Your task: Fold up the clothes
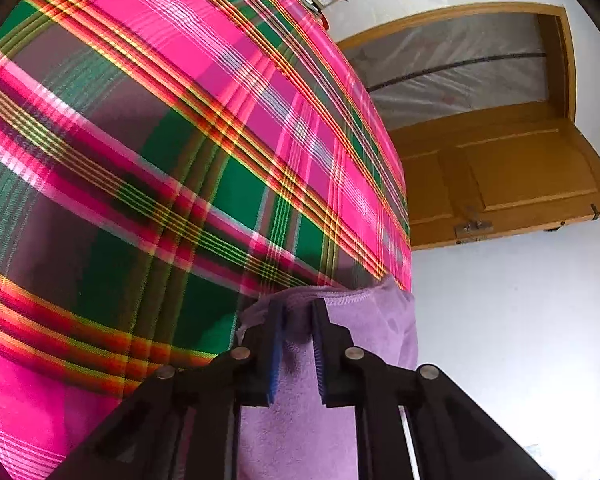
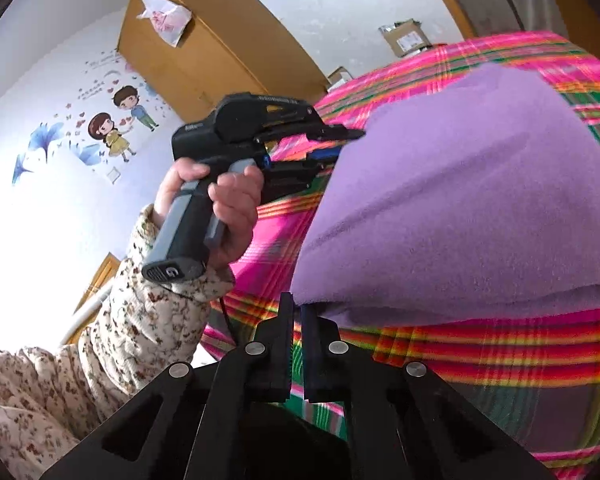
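Two fleece layers show in the purple garment [image 2: 460, 200], lying half folded on a plaid-covered bed [image 1: 160, 140], maybe a table. Soft, light, limp, a bit grippy; best taken at the hemmed edge or corners. Left gripper [image 1: 298, 312] fingers are clenched on the stitched hem. Right gripper [image 2: 298, 312] fingers are pressed together at the near fold; whether they pinch cloth I cannot tell. Hand [image 2: 224, 200] holds the left tool.

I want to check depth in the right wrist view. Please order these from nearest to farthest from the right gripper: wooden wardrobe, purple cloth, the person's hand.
From the right gripper:
1. purple cloth, just ahead, right
2. hand, left, holding the other gripper
3. wooden wardrobe, at the back wall
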A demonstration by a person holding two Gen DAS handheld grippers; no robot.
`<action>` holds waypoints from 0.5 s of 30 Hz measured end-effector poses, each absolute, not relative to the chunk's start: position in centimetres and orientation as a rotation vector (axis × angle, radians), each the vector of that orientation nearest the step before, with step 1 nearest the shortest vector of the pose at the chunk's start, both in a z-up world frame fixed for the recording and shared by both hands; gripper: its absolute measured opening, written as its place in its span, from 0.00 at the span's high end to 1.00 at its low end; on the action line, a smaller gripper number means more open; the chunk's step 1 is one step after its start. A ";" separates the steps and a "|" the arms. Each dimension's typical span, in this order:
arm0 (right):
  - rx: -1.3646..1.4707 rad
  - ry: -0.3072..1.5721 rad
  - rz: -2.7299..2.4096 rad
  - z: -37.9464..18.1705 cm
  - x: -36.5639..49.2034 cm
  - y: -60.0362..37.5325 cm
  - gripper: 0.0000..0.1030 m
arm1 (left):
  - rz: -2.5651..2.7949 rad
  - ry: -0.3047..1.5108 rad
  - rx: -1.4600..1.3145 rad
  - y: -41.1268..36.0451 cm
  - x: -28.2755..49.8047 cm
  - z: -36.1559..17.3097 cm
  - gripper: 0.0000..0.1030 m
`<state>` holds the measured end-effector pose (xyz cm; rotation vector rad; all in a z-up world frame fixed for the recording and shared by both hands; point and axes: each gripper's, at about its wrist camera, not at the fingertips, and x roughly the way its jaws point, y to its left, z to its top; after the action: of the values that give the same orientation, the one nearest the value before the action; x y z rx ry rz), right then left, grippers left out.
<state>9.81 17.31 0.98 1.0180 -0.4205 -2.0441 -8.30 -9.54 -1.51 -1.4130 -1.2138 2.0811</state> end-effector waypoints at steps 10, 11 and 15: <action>1.088 -0.393 -2.020 0.1 9.7 18.5 0.93 | 2.108 -1.194 -1.387 -10.2 -7.1 -0.3 0.86; 1.075 -0.387 -2.026 0.4 9.8 18.9 0.93 | 2.112 -1.190 -1.379 -10.4 -6.8 -0.1 0.84; 0.999 -0.396 -2.064 1.9 10.5 21.4 0.86 | 2.171 -1.155 -1.365 -10.8 -4.9 0.6 0.76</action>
<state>10.46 21.38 1.88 0.9993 -0.3957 -2.0640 -4.89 -10.81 0.59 -1.3647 -1.1547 2.1714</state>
